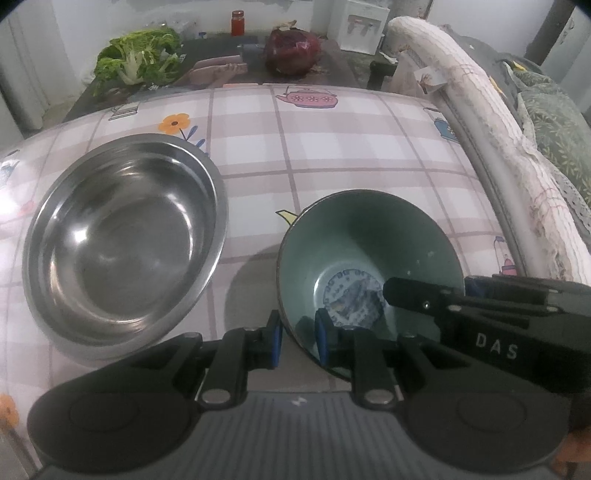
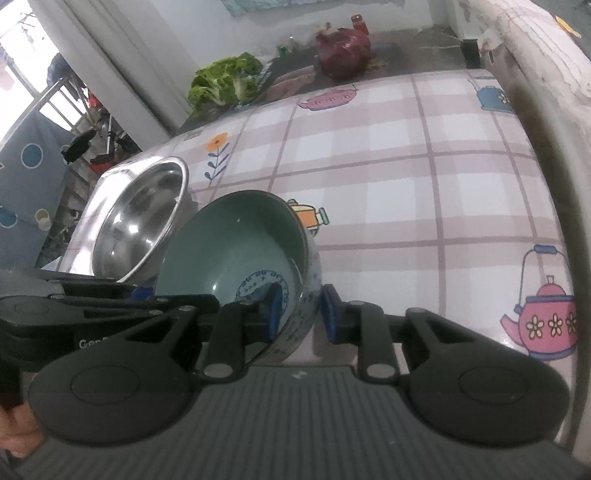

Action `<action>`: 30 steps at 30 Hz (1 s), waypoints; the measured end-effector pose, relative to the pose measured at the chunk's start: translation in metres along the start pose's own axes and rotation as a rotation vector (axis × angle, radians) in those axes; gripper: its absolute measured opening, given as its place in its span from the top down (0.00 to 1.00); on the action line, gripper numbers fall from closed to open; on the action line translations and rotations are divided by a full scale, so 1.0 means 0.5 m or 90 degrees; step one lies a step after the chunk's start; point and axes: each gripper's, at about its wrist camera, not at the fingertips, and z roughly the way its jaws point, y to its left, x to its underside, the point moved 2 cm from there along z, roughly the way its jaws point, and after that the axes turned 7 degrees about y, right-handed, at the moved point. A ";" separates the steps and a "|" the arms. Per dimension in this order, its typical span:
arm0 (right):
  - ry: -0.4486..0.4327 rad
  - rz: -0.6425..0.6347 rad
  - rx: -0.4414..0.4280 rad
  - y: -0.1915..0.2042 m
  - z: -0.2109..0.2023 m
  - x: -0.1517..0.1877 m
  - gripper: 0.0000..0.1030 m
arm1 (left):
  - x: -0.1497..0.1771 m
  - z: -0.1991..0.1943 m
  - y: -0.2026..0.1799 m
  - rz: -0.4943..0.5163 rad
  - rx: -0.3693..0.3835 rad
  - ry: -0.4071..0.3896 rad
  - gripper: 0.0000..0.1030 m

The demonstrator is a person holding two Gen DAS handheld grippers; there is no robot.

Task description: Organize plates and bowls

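Two grippers: left gripper (image 1: 297,338) and right gripper (image 2: 301,314) both pinching the green bowl (image 1: 364,254) rim.
Steel bowl (image 1: 122,236): just beside it.
Tip: lift level, nest gently.

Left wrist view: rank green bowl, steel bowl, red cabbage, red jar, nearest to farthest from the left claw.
1. Green bowl, its rim between the left claw's pads.
2. Steel bowl, on the tablecloth to the left.
3. Red cabbage, on the dark table beyond.
4. Red jar, behind, by the wall.
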 end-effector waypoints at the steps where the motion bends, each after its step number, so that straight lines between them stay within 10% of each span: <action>1: 0.000 0.000 0.001 0.000 0.001 0.000 0.79 | 0.000 0.000 0.000 0.001 0.000 -0.001 0.81; 30: 0.003 0.025 0.014 -0.010 0.000 -0.004 0.80 | -0.005 -0.007 -0.014 0.000 0.007 -0.007 0.79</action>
